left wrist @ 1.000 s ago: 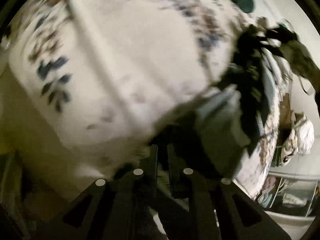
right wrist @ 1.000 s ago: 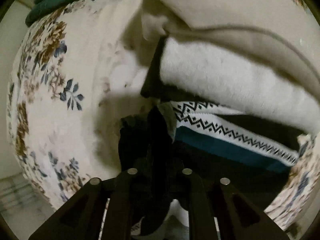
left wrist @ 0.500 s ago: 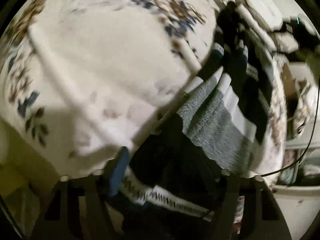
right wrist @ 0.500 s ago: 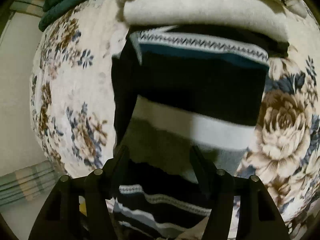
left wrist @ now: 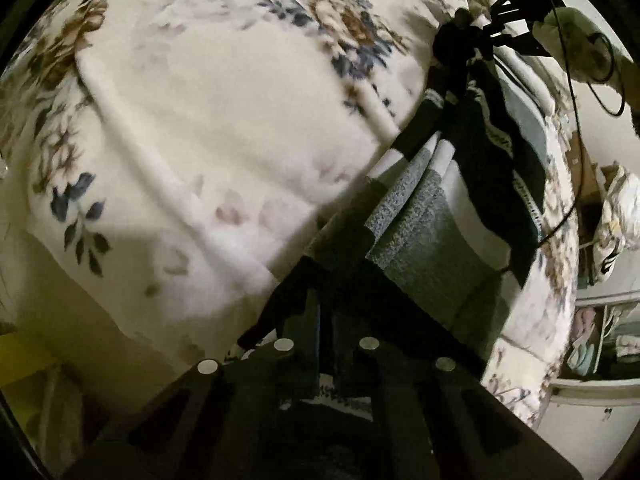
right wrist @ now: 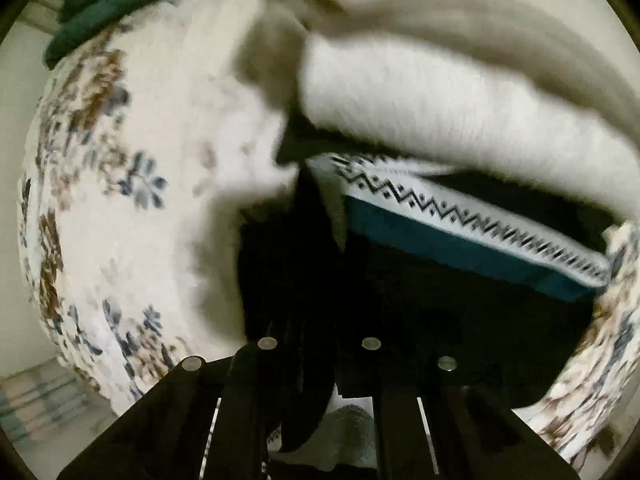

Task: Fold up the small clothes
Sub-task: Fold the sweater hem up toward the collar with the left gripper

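Both grippers have snapped shut again since half a second ago. Left gripper [left wrist: 326,344] pinches one end of the striped sock [left wrist: 420,216]; right gripper [right wrist: 320,344] pinches the other, dark end. It hangs stretched over the flowery blanket [left wrist: 200,120]. Folding seems underway; next, bring the ends together.

Floral blanket [left wrist: 208,128], dark green cloth [right wrist: 100,4] beyond

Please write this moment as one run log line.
left gripper: shut on sock | right gripper: shut on sock | blanket below
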A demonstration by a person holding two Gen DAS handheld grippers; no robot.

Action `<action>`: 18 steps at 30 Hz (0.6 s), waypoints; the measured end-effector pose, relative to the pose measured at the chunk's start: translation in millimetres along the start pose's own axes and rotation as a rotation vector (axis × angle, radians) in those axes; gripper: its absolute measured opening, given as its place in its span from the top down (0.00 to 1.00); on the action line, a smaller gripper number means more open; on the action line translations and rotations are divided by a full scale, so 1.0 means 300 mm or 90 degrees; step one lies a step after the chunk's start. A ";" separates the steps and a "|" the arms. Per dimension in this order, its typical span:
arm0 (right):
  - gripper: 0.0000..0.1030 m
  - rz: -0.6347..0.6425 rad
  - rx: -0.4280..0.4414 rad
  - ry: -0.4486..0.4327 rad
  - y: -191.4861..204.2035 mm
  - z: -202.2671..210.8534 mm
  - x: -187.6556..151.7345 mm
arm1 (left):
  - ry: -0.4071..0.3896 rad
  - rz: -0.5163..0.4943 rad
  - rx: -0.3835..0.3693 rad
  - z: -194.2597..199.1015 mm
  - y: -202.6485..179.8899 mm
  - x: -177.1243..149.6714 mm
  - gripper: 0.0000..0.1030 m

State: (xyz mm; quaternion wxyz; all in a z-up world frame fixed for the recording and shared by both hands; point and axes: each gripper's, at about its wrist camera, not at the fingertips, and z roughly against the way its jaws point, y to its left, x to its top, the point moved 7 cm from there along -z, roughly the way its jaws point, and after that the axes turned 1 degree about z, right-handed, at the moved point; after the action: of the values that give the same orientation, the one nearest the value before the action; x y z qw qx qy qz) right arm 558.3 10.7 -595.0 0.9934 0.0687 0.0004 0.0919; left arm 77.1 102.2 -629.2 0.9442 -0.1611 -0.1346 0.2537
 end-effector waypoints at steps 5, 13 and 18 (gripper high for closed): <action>0.90 -0.002 -0.002 -0.037 0.062 0.069 0.009 | -0.010 0.028 -0.008 0.033 0.017 -0.011 0.98; 0.88 0.016 -0.010 0.004 0.185 -0.059 0.029 | 0.023 0.089 -0.016 -0.032 0.074 -0.022 0.95; 0.44 -0.028 0.112 0.051 0.118 -0.056 -0.053 | 0.033 0.113 -0.031 0.008 0.092 -0.031 0.65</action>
State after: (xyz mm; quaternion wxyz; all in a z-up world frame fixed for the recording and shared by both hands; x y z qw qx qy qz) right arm 536.1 44.7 -607.0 0.9845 0.1515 0.0497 0.0725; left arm 56.7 120.5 -639.0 0.9171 -0.2017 -0.1015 0.3287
